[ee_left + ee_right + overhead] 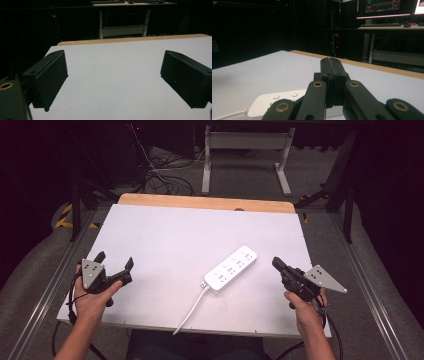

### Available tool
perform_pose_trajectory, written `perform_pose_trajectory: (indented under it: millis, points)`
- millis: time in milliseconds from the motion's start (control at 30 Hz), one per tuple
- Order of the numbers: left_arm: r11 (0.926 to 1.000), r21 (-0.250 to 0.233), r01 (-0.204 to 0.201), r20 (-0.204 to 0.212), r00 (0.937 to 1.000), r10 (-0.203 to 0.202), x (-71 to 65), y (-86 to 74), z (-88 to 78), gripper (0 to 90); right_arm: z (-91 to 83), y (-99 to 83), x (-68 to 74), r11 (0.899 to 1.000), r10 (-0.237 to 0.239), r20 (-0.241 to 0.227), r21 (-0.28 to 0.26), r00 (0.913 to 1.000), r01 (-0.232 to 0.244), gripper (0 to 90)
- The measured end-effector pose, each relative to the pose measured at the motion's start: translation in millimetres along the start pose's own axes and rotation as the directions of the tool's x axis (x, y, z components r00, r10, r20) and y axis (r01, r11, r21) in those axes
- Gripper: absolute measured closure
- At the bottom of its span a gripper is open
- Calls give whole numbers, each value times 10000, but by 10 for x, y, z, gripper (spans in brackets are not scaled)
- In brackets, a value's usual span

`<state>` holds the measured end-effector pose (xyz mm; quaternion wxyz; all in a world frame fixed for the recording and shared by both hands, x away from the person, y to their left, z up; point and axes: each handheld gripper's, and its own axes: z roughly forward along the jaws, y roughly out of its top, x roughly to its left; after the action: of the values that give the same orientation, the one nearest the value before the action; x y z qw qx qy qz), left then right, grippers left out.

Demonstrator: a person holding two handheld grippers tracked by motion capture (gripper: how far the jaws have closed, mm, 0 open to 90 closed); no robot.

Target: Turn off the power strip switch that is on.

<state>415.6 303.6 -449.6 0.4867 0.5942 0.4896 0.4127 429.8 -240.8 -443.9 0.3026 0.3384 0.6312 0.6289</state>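
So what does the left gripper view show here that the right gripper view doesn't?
Left gripper view: its own jaws spread wide apart around the left gripper, with bare white board between them. Right gripper view: the right gripper with jaws pressed together on nothing, the white power strip with its cord just past them, and lit monitors at the top right. Both: the white tabletop with its wooden far edge and a dark room behind.

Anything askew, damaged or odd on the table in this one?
Nothing stands out. The white power strip lies flat at an angle on the white board, intact, its cord running off the near edge. Both grippers hold nothing.
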Motion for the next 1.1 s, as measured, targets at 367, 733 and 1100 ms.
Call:
perform_pose_trajectory:
  millis: [367,733,1100]
  points:
    - [10000,-34,-37,74,10000,37,-14,5,-9,80,-27,-6,-22,9997,-237,13,-4,9997,237,900]
    - [10000,-33,-41,95,9999,41,-13,7,-11,80,5,-30,-12,9991,-353,-145,231,9993,356,886]
    - [10000,-15,-47,102,9999,47,-11,5,-7,79,72,-21,-18,9991,389,533,175,9978,-399,333]
